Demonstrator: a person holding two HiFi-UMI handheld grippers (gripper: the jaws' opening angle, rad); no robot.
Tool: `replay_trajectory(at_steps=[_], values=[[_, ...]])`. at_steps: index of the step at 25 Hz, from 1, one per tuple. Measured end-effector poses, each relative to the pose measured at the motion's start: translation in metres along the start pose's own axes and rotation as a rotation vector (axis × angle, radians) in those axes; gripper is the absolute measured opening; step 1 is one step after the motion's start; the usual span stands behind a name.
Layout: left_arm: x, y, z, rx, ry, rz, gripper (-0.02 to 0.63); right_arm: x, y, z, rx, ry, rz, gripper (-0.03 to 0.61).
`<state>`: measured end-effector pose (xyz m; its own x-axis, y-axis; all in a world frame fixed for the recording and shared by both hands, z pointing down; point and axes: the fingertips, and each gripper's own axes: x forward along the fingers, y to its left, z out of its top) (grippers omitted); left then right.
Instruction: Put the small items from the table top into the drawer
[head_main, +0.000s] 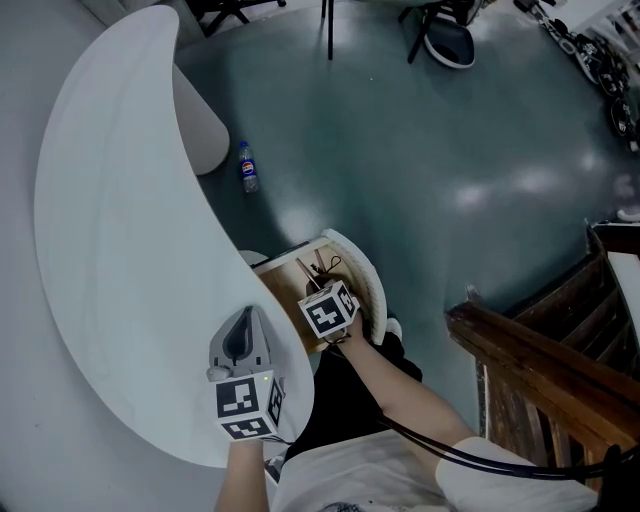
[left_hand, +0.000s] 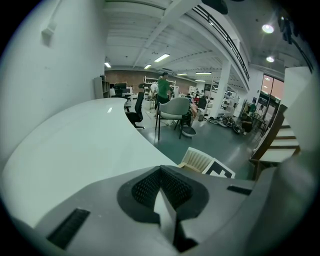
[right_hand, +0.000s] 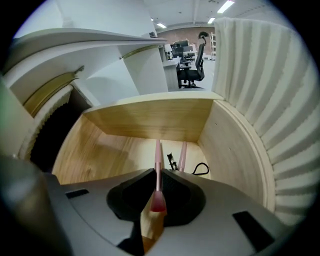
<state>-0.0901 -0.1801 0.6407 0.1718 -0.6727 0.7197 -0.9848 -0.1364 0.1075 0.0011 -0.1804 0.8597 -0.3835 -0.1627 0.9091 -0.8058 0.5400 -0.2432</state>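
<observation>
scene: white curved table top (head_main: 110, 250), with an open light-wood drawer (right_hand: 150, 117) pulled out under its edge; the drawer's white ribbed front (head_main: 370, 285) curves round the outer side
right gripper (right_hand: 158, 174): inside the drawer, pointing steeply down at its floor; marker cube on top in head view
right fingers: nearly together, clamped on a thin pink stick (right_hand: 158, 152) with a darker red end at the pads; the stick juts forward from the jaws, tip close to the drawer floor, contact can't be told
task thing: the held pink stick is in the drawer space, not on the table top
drawer contents: second thin pink stick (right_hand: 182, 156) lying on the wooden floor just right of the held one, roughly parallel; thin black cord loop (right_hand: 201, 169) beside it, near the curved right wall; small black piece (right_hand: 172, 162) between the two sticks, too small to name
left gripper (left_hand: 161, 175): over the table top near its edge, just left of the drawer, tilted downward
left fingers: dark pads brought together at the tips, nothing between them
table surface: bare white where the left gripper view shows it
floor: dark green glossy floor (head_main: 430, 170); small clear plastic bottle with blue label (head_main: 247, 167) lying on it by the table base
background: brown wooden staircase (head_main: 540, 365) at right of head view; grey office chair (left_hand: 175, 107) beyond the table in the left gripper view
</observation>
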Motion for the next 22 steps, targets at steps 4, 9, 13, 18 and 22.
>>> replay_trajectory(at_steps=[4,9,13,18,22], values=[[0.003,0.000,0.001,0.008,0.011,0.006,0.020,0.003,-0.004,-0.002,0.023,0.020,-0.001,0.060],[0.004,-0.001,-0.001,0.001,0.017,0.002,0.020,0.006,-0.007,-0.007,0.036,0.055,-0.011,0.060],[0.004,0.001,0.001,-0.003,0.016,-0.003,0.020,0.008,-0.008,-0.009,0.043,0.073,-0.022,0.060],[0.003,0.001,0.001,-0.008,0.012,-0.003,0.020,0.009,-0.007,-0.010,0.037,0.084,-0.021,0.060],[0.002,0.000,0.001,-0.009,0.010,-0.008,0.020,0.008,-0.007,-0.011,0.033,0.092,-0.031,0.060]])
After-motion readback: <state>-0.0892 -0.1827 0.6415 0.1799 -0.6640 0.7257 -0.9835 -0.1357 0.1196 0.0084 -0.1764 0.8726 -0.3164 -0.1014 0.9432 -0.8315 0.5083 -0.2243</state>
